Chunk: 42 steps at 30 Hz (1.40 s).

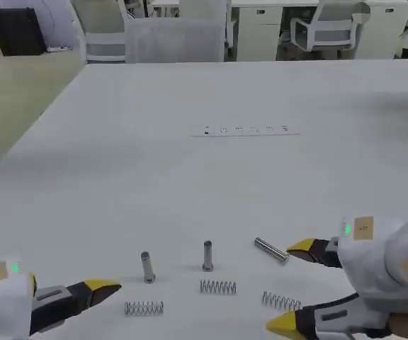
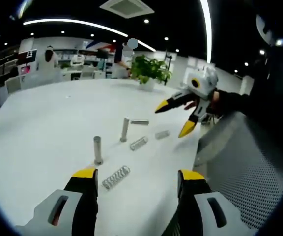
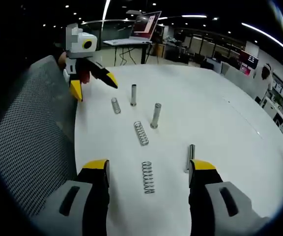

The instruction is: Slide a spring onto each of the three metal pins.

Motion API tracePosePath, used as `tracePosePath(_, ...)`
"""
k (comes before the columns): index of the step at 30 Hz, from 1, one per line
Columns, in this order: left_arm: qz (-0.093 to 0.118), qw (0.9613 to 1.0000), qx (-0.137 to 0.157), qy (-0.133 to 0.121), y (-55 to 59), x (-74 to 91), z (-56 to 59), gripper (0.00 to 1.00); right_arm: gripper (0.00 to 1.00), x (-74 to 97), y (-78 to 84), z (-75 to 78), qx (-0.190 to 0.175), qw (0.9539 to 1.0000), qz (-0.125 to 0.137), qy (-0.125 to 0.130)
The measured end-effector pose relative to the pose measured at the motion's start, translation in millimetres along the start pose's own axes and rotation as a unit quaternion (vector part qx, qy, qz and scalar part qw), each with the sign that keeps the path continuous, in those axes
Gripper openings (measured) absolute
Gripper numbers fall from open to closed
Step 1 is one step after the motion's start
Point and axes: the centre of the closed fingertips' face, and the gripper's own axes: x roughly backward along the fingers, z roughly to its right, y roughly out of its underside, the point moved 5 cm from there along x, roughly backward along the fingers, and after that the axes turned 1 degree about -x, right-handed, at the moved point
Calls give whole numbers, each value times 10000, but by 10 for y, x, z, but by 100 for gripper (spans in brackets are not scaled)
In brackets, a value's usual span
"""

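Note:
Three metal pins stand in a row on the white table (image 1: 190, 191): the left pin (image 1: 146, 266) and middle pin (image 1: 207, 255) are upright, the right pin (image 1: 270, 249) lies flat. In front of them lie three loose springs (image 1: 144, 308), (image 1: 218, 287), (image 1: 280, 301). My right gripper (image 1: 292, 287) is open, its jaws either side of the right spring (image 3: 148, 177), with the lying pin (image 3: 191, 157) by one fingertip. My left gripper (image 2: 137, 174) is open just short of the left spring (image 2: 116, 177), nothing between its jaws.
A socket strip (image 1: 245, 130) is set into the middle of the table. Office chairs (image 1: 324, 28) stand beyond the far edge. A mesh chair back (image 3: 33, 137) is close behind the near edge. A potted plant (image 2: 149, 71) sits at the table's right end.

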Motion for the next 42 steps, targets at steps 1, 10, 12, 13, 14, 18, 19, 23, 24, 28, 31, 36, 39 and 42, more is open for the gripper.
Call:
tracePosePath(1,-4,10000,-4,2,1,1,0,61,65,0,-1,0,-2,10000,2,-1)
tracePosePath(10,-3,10000,6,6,3,6,2,61,65,-4,0,-2,-10,10000,-1,-2)
tracePosePath(12,-3,10000,5,4,3,6,4,61,64,-4,1,0,-6,10000,-7,3)
tracePosePath(13,-2,10000,4,4,2,7,4,61,64,-4,0,0,-6,10000,-3,3)
tracePosePath(14,1,10000,7,4,1,7,5,61,64,-4,-1,-1,-12,10000,2,1)
tracePosePath(18,8,10000,9,2,-2,4,8,61,64,2,-6,7,-8,10000,16,19)
tracePosePath(19,11,10000,10,4,-3,4,9,61,64,4,-11,13,-25,10000,27,23)
tracePosePath(23,9,10000,9,1,-4,4,8,61,64,12,-41,46,-46,10000,57,65)
tracePosePath(24,10,10000,9,1,-4,4,7,61,64,17,-63,60,-47,9999,74,84)
tracePosePath(28,-19,10000,-6,14,1,2,11,61,64,30,-114,136,-31,9998,111,173)
tracePosePath(31,-20,10000,-3,17,2,2,9,61,63,35,-146,183,-8,9997,113,232)
tracePosePath(36,-35,10000,-8,26,8,2,3,61,61,12,-189,297,114,9995,-4,294)
tracePosePath(39,-32,10000,-5,16,8,5,-1,61,59,-15,-207,376,161,9993,-74,319)
tracePosePath(42,-26,10000,-3,8,7,9,-4,61,58,-39,-217,432,157,9993,-124,326)
